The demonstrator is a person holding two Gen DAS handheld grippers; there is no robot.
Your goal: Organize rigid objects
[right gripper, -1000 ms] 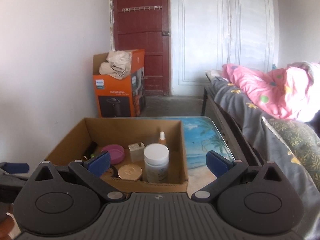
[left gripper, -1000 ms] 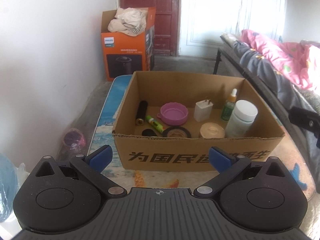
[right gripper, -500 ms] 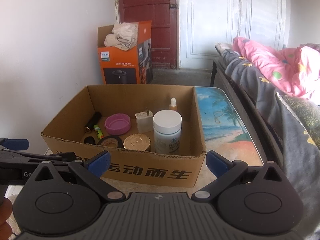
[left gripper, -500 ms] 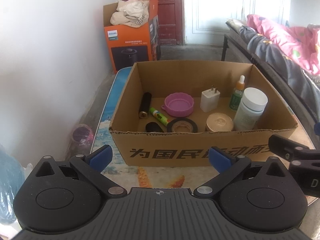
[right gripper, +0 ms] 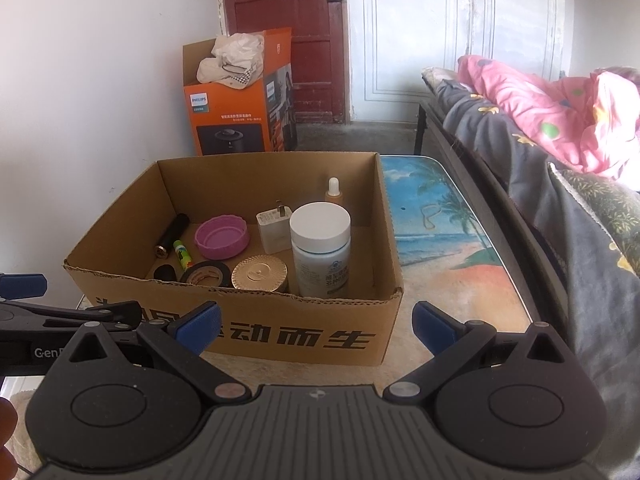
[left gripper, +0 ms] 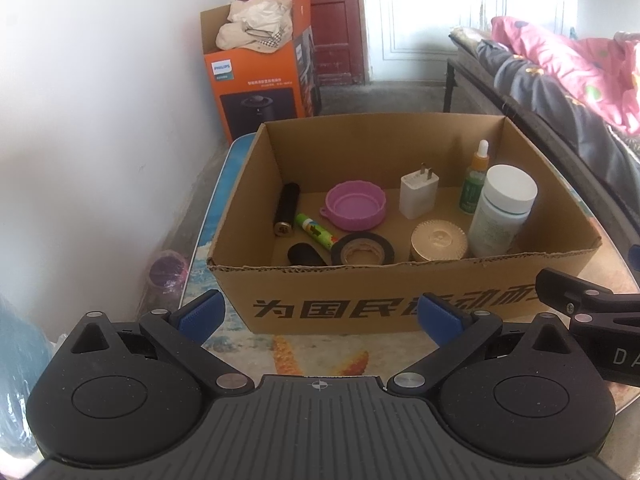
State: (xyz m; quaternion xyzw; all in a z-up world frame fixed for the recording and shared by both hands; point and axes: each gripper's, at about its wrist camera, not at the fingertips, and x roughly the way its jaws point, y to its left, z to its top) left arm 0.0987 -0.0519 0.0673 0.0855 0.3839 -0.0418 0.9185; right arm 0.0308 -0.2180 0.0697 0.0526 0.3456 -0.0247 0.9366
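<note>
Left gripper (left gripper: 320, 312): jaws spread, nothing held, short of the cardboard box (left gripper: 360, 296). Right gripper (right gripper: 316, 326): jaws likewise spread and empty, before the same box. The box stands on the table (right gripper: 440, 240). Inside: white bottle (left gripper: 502, 210), gold lid (left gripper: 439, 240), tape roll (left gripper: 362, 249), pink lid (left gripper: 356, 205), charger (left gripper: 418, 195), dropper bottle (left gripper: 475, 178), flashlight (left gripper: 286, 209).

The orange box (left gripper: 260, 76) by the door reads "PHILIPS" on its white tag; the cardboard box (right gripper: 304, 338) shows black Chinese characters "动而生" on its front wall; the left gripper (right gripper: 24, 320) reads "Gen", cut off.
</note>
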